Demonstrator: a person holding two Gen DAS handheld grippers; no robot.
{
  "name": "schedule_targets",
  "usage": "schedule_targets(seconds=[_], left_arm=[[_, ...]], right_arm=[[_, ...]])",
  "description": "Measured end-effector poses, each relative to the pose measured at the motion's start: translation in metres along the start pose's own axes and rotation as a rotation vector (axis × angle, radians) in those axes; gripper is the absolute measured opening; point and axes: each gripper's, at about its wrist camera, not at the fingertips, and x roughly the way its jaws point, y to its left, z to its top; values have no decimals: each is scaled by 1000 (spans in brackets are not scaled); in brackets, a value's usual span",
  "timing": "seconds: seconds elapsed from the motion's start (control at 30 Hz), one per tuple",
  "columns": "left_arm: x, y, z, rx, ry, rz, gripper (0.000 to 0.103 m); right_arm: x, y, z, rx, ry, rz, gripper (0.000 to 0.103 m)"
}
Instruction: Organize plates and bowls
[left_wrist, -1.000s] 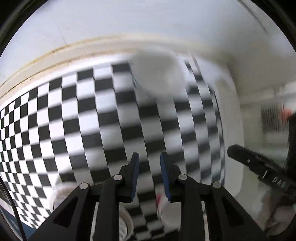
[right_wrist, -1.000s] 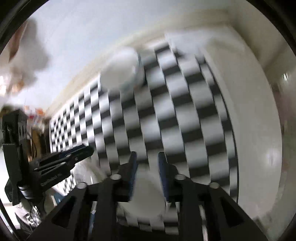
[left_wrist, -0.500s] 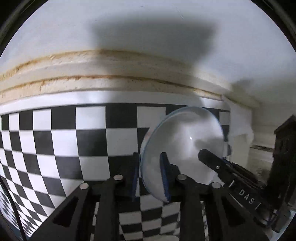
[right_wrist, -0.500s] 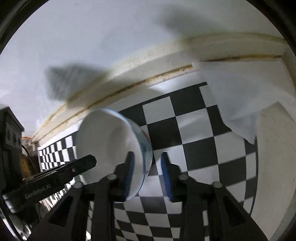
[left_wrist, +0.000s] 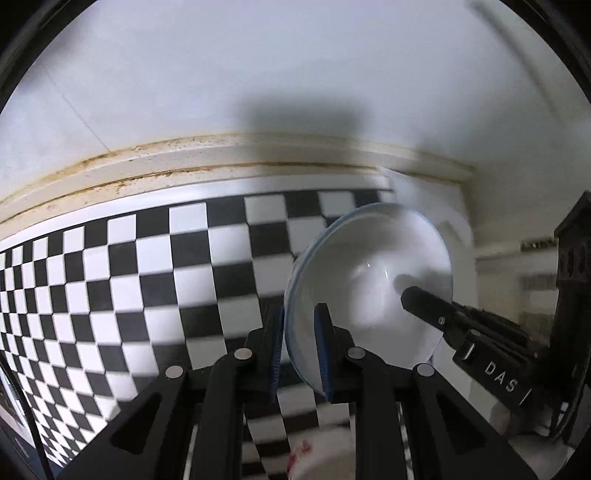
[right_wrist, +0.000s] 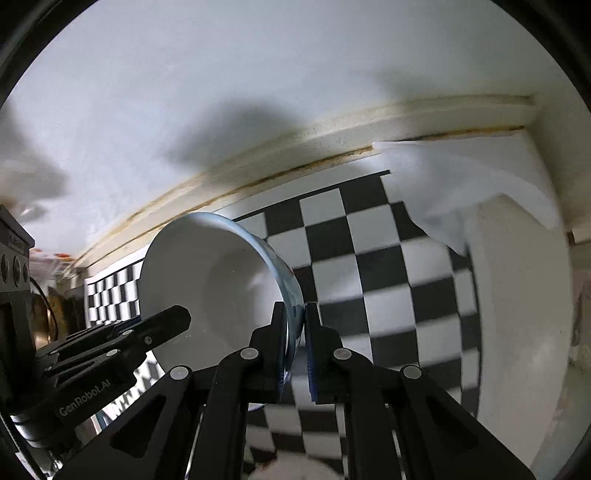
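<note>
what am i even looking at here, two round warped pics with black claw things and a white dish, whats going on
These are two fisheye cameras, one mounted on each of two hand-held grabbing tools a person carries; there is no robot arm. Each picture looks forward along its own tool's two fingers. In the left tool's view, the left gripper is shut on the rim of a white bowl, and the other tool shows at the right. In the right tool's view, the right gripper is shut on the opposite rim of the same bowl. Below is a black-and-white checkered cloth.

Our left gripper (left_wrist: 299, 343) pinches the white bowl's (left_wrist: 369, 280) rim above the checkered cloth (left_wrist: 147, 266); our right gripper (left_wrist: 417, 299) grips its opposite rim.
</note>
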Motion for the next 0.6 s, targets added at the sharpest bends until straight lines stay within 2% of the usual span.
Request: schedule_targets(seconds=[0.07,0.27,0.4,0.6], left_arm=[[-25,-5,-28,34,-17,-12,15],[-55,-18,-98,116,-9,-20,15],[-42,-21,-138,144,47,-9,15],[-11,-20,-172,142,126,-2,15]], right_arm=[[-24,3,-22,-6,-26,2,11],[-68,9,-107,-6,-46,-15,11],[-66,2,-159,14,-10,-23,11],[-46,-10,-204,51,34,-54,11]])
